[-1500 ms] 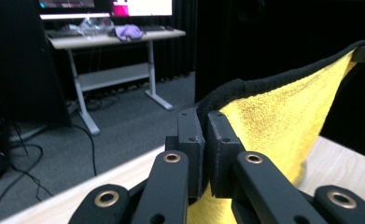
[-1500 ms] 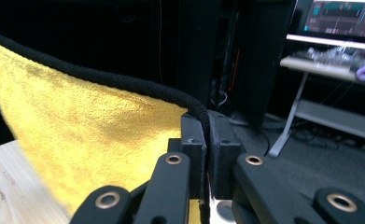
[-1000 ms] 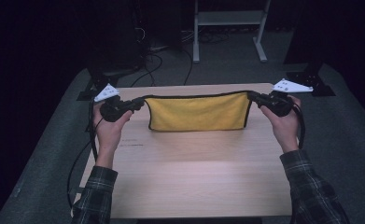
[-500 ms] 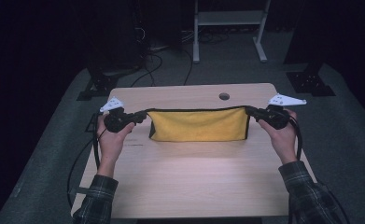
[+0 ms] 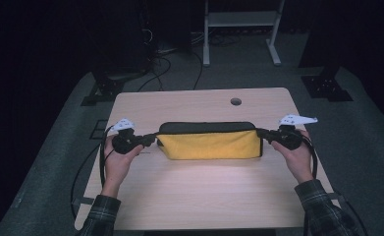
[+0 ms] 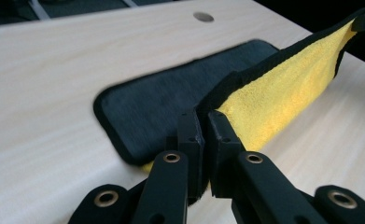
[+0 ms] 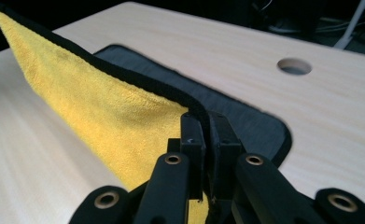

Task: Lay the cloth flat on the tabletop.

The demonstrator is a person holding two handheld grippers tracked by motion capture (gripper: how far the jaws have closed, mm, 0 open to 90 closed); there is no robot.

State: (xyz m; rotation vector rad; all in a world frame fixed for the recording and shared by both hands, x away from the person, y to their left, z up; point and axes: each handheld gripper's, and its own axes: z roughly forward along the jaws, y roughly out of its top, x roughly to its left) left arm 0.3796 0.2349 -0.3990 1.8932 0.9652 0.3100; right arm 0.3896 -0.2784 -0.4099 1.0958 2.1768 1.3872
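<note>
A cloth [image 5: 209,144], yellow on one face, dark grey on the other and edged in black, stretches between both grippers over the wooden table [image 5: 204,196]. Its far part lies flat on the table with the grey face [image 6: 161,102] up, and its near part rises as a yellow flap [image 7: 101,116]. My left gripper [image 5: 152,138] is shut on the cloth's left corner [image 6: 207,114]. My right gripper [image 5: 261,132] is shut on the right corner [image 7: 196,112]. Both hands hold the grippers low, close to the tabletop.
A round cable hole [image 5: 235,102] sits in the table near its far edge. Black cables [image 5: 89,167] trail off the left side. Beyond the table stand a white metal frame [image 5: 241,29] and dark stand bases [image 5: 327,86] on the grey floor.
Both grippers have come down and toward me with the cloth. The cloth's far part now lies on the table and less of the yellow face hangs free.
</note>
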